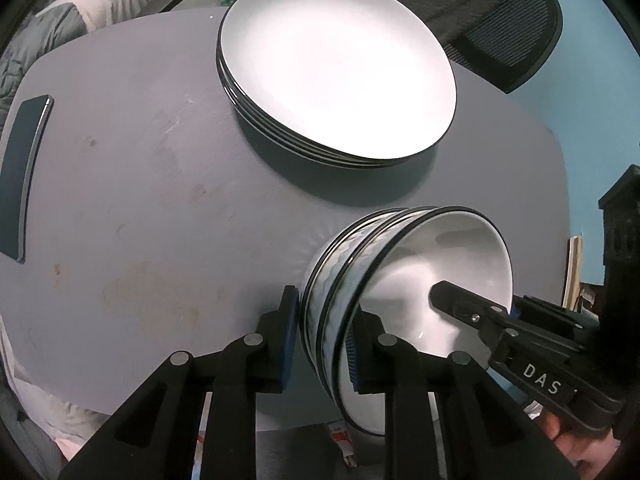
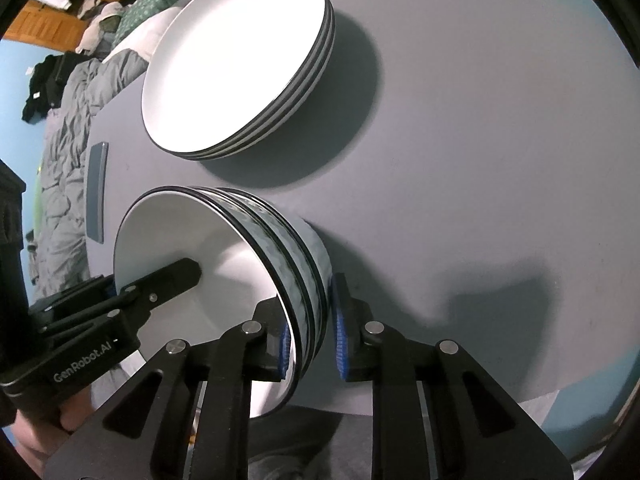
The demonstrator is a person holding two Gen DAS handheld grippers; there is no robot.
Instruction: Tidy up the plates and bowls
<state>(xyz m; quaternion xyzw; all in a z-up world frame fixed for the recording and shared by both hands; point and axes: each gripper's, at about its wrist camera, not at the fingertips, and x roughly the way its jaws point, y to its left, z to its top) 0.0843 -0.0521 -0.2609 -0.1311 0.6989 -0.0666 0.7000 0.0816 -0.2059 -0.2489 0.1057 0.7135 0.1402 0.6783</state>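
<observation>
A grey worktop (image 1: 140, 200) with rounded corners, its surface marked by faint stains and scuffs, carries a stack of white plates (image 1: 340, 68) with dark rims toward its far side. Nearer the front edge stands a nested stack of bowls (image 1: 400, 280), white inside with dark rims. A dark flat phone-like slab (image 1: 24, 176) lies well apart from both, close to one side edge.

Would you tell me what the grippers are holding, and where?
Both grip the stack of bowls by opposite rims: left gripper and right gripper.
</observation>
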